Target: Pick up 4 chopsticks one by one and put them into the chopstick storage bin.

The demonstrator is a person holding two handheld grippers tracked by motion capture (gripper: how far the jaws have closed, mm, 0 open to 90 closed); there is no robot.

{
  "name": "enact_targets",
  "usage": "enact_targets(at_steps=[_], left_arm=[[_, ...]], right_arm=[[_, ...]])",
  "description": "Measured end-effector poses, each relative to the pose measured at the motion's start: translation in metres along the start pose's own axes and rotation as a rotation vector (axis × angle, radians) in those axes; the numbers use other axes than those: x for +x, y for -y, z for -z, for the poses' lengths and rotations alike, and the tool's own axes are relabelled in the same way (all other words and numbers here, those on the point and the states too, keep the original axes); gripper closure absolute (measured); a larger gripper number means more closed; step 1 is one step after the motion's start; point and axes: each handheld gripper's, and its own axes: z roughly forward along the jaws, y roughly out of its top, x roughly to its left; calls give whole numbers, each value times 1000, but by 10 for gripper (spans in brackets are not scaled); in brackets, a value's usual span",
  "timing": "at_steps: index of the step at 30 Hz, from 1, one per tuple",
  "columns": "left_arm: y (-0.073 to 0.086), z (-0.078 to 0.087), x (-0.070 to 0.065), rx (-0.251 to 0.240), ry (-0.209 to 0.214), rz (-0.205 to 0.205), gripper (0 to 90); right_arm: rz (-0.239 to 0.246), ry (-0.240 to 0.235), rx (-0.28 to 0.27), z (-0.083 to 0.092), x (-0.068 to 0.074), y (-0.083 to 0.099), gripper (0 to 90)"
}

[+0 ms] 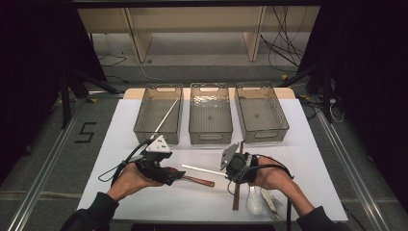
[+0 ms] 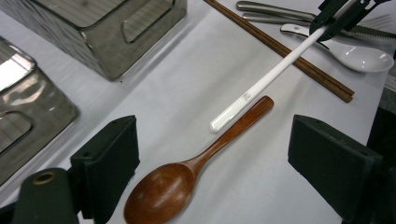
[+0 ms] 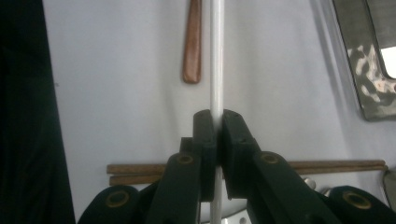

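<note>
**White chopstick clamped in right gripper, above the table**

The right gripper (image 1: 230,166) has its jaws pressed together on a white chopstick (image 1: 204,170), gripping it near one end. In the right gripper view the stick (image 3: 217,56) runs straight out between the closed pads. Its free end points left, toward the left gripper (image 1: 168,177), and hangs just over the handle of a wooden spoon (image 2: 187,175) lying on the table.

Left gripper: jaws wide apart, nothing between the pads. The wooden spoon's bowl lies on the table between them, and the white chopstick's tip (image 2: 224,120) sits just beyond, close to the spoon handle.

Near the right hand (image 1: 275,177), on the table: a pair of brown chopsticks (image 1: 237,190), a white ceramic spoon (image 1: 254,199), plus metal cutlery (image 1: 270,199) beside it.

Surface is a white table (image 1: 144,192). At its far side are three clear bins in a row: left bin (image 1: 158,114) w/ a thin stick leaning inside, middle bin (image 1: 210,113), right bin (image 1: 261,111).

Room is dark; wooden shelving (image 1: 192,29) sits beyond the table, w/ loose cables on the floor.
</note>
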Motion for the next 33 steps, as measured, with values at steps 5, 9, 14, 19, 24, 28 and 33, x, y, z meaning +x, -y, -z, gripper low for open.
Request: enact_targets(at_steps=[5, 9, 14, 19, 24, 28, 33], left_arm=[[-3, -4, -6, 27, 5, -39, 157], [-5, -6, -9, 39, 22, -57, 167], [-5, -9, -13, 65, 51, -91, 198], [-7, -15, -18, 114, 81, -125, 261], [-10, -20, -24, 164, 117, -148, 331], [-11, -24, -28, 194, 130, -172, 375], [-12, -26, -32, 215, 146, -193, 475]], right_arm=[[33, -12, -5, 1, 5, -6, 859], [46, -20, -11, 0, 9, -9, 859], [52, -24, -10, 0, 11, -10, 858], [73, -34, -11, 0, 14, -12, 858], [98, -46, -17, -1, 19, -16, 858], [105, -53, -18, -2, 21, -17, 858], [118, -59, -20, -2, 23, -18, 858]])
